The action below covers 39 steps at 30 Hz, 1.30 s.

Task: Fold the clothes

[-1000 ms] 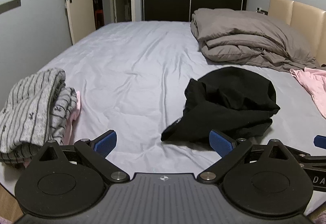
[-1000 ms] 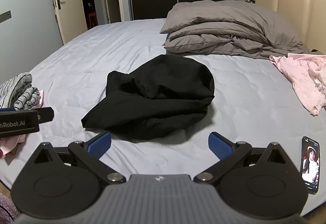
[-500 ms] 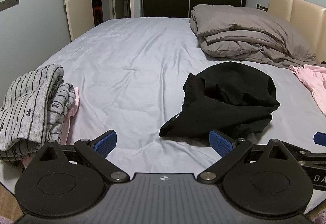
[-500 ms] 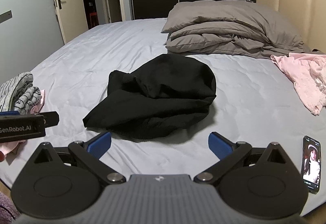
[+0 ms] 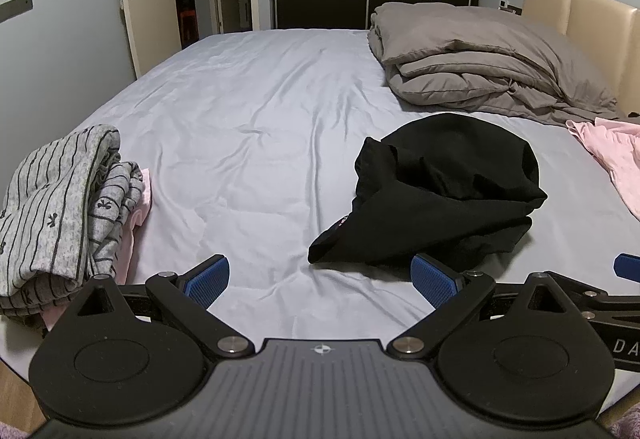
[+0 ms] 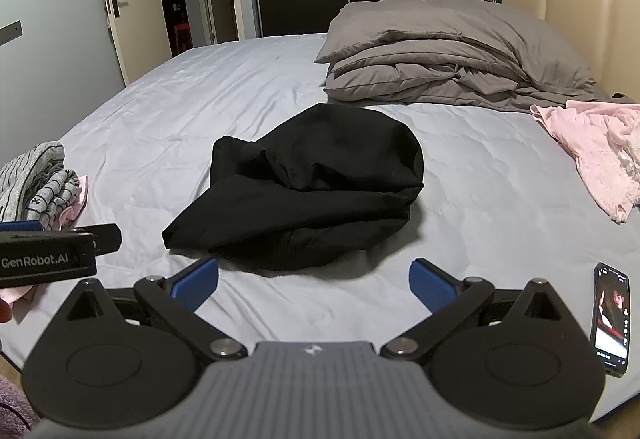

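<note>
A crumpled black garment (image 5: 436, 195) lies in a heap on the pale sheet of the bed (image 5: 248, 111); it also shows in the right wrist view (image 6: 308, 187). My left gripper (image 5: 320, 277) is open and empty, low over the bed's near edge, left of the garment. My right gripper (image 6: 314, 281) is open and empty, just short of the garment's near edge. The left gripper's side shows in the right wrist view (image 6: 48, 251) at far left.
A grey striped pile of clothes (image 5: 60, 207) over something pink sits at the left edge. A pink garment (image 6: 596, 151) lies at the right. A folded grey duvet (image 6: 448, 59) is by the headboard. A lit phone (image 6: 610, 319) lies near the front right.
Both views have shifted slightly, so that the garment sits a little higher and farther in frame. Both grippers stay open and the clothes have not moved.
</note>
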Each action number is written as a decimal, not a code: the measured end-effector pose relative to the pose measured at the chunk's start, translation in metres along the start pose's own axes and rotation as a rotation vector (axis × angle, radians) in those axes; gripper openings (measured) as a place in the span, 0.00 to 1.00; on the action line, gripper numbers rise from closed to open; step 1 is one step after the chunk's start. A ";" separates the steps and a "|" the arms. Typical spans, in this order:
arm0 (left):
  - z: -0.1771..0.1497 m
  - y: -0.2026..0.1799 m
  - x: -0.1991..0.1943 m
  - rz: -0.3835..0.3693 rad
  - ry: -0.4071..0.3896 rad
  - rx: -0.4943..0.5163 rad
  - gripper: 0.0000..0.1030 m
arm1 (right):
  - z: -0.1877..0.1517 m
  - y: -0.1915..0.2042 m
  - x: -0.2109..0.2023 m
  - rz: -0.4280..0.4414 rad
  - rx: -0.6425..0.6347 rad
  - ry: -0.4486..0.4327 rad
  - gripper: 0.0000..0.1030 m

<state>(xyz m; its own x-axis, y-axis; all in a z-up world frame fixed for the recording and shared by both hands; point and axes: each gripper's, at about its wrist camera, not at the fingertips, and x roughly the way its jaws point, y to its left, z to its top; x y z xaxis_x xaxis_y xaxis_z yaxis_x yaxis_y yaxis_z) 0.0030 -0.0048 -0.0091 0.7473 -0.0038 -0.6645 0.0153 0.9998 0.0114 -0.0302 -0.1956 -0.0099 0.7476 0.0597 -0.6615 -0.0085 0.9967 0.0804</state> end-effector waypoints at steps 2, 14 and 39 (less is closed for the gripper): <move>0.000 0.000 0.000 -0.001 0.000 -0.001 0.96 | 0.000 0.001 0.000 0.000 -0.001 0.002 1.00; 0.000 0.001 -0.001 0.007 0.009 -0.007 0.96 | -0.001 0.005 0.002 -0.004 -0.012 0.006 1.00; -0.003 0.001 0.000 0.008 0.021 -0.009 0.96 | -0.002 0.009 0.005 0.002 -0.024 0.018 1.00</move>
<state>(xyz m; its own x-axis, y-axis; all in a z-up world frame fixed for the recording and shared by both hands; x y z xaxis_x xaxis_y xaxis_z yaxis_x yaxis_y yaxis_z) 0.0012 -0.0036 -0.0116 0.7332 0.0045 -0.6800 0.0033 0.9999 0.0102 -0.0282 -0.1864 -0.0142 0.7355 0.0627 -0.6747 -0.0263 0.9976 0.0639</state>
